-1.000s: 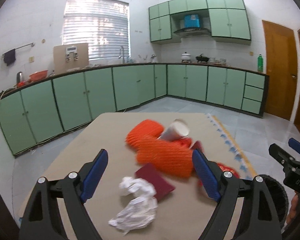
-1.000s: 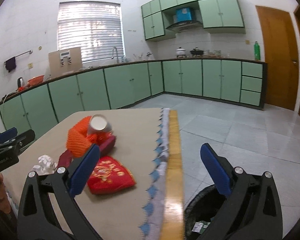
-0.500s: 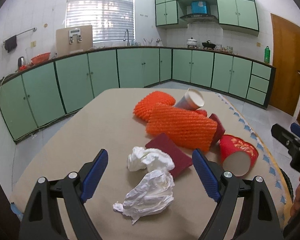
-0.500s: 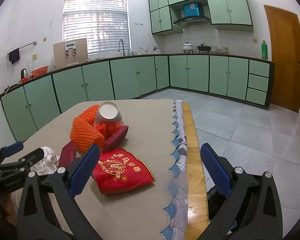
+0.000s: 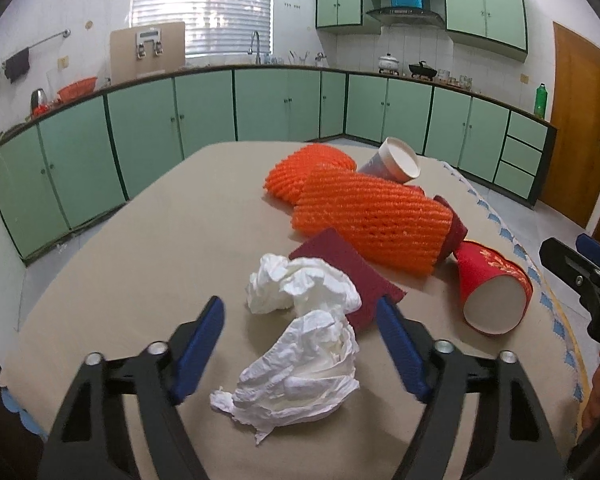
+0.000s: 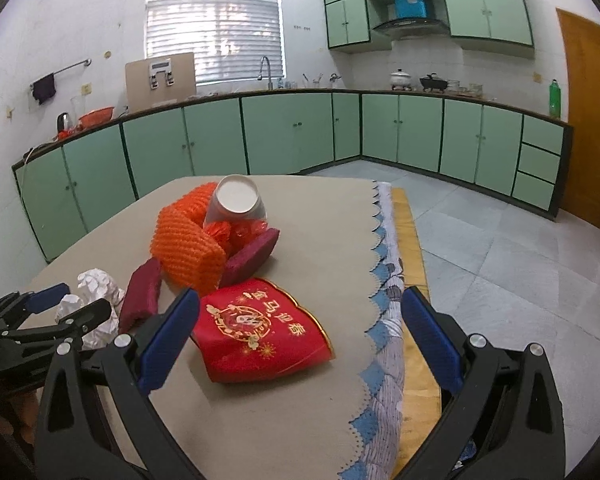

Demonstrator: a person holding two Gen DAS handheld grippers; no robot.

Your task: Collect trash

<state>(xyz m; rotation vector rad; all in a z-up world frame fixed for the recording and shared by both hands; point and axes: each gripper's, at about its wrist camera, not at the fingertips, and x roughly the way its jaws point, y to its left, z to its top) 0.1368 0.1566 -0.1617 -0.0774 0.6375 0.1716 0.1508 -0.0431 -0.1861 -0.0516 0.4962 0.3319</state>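
Crumpled white tissue [image 5: 304,344] lies on the beige tablecloth, between the open fingers of my left gripper [image 5: 300,332]; it also shows in the right wrist view [image 6: 96,292]. Behind it lie a dark red pad [image 5: 348,276], orange foam netting [image 5: 372,220], a white paper cup [image 5: 392,160] and a red paper cup [image 5: 492,292] on its side. My right gripper [image 6: 300,336] is open and empty, hovering over the red cup [image 6: 260,328] near the table's right edge.
The table [image 6: 312,216] has a scalloped blue-trimmed cloth edge [image 6: 384,288] on the right. Green cabinets [image 5: 204,112] line the walls. Tiled floor [image 6: 500,248] lies to the right, with a wooden door [image 5: 580,128] beyond.
Both grippers have moved forward and down over the table. The tissue now sits between my left fingers, and the red cup lies closer under my right gripper.
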